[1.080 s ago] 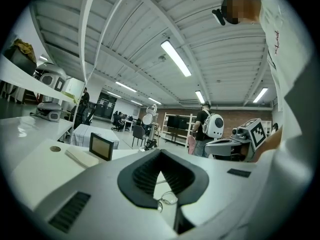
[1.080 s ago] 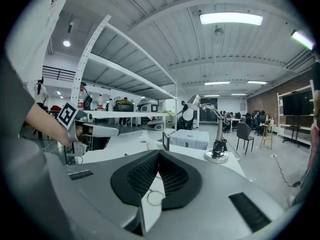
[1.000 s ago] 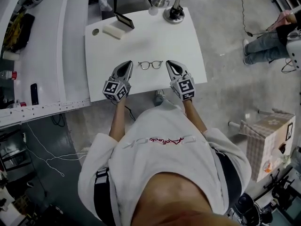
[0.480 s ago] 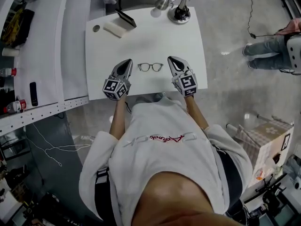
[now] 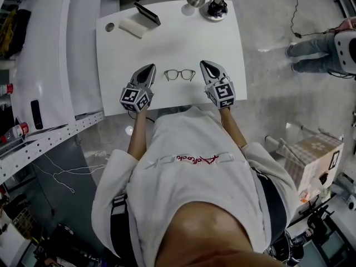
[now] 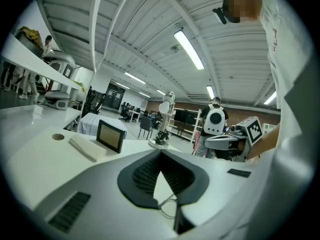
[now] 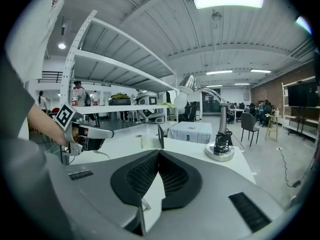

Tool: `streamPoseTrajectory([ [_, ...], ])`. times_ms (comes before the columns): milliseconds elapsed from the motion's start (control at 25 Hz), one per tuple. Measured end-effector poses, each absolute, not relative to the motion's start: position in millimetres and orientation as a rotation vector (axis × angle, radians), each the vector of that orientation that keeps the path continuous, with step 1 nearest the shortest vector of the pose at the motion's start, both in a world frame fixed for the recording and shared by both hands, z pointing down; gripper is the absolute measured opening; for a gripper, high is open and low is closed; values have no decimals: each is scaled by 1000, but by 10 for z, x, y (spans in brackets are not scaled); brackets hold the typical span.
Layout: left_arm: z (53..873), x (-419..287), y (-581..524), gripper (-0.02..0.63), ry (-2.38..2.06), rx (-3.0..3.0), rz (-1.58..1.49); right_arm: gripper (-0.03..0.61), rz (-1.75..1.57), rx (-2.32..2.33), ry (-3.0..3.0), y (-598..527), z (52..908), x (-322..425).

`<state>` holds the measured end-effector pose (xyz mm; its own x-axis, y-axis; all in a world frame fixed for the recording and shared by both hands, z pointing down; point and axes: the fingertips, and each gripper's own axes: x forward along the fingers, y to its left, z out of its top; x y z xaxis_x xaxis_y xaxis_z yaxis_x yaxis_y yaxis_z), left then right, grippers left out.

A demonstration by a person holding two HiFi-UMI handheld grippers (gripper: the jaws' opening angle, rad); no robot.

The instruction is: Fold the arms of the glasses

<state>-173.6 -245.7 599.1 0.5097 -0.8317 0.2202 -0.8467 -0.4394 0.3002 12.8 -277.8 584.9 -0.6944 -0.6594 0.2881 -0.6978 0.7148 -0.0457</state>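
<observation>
The glasses [image 5: 179, 74], thin dark-framed with round lenses, lie on the white table [image 5: 167, 43] near its front edge. How their arms stand is too small to tell. My left gripper [image 5: 151, 67] hovers just left of them, shut and holding nothing. My right gripper [image 5: 203, 63] hovers just right of them, also shut and holding nothing. Neither touches the frame. In the left gripper view a piece of the glasses [image 6: 167, 206] shows below the left gripper [image 6: 160, 151]. In the right gripper view the right gripper [image 7: 158, 152] points across the table, with a corner of the glasses [image 7: 145, 204] below it.
At the table's far edge stand a desk lamp [image 5: 214, 1], a small black-framed screen [image 5: 146, 14] and a white block [image 5: 132, 28], with a round hole [image 5: 109, 26] at the far left corner. A white bench [image 5: 50, 65] runs along the left. A person [image 5: 328, 43] sits at far right.
Both grippers have crept forward and lower over the table, their tips now level with or just past the glasses. The glasses have not moved.
</observation>
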Motion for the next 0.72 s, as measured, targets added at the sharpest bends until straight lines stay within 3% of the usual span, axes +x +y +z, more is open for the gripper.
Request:
streamPoseTrajectory([
  [720, 6467, -1774, -2205, 21, -1227, 2339, 161, 18, 446, 1116, -2525, -2341, 6481, 216],
])
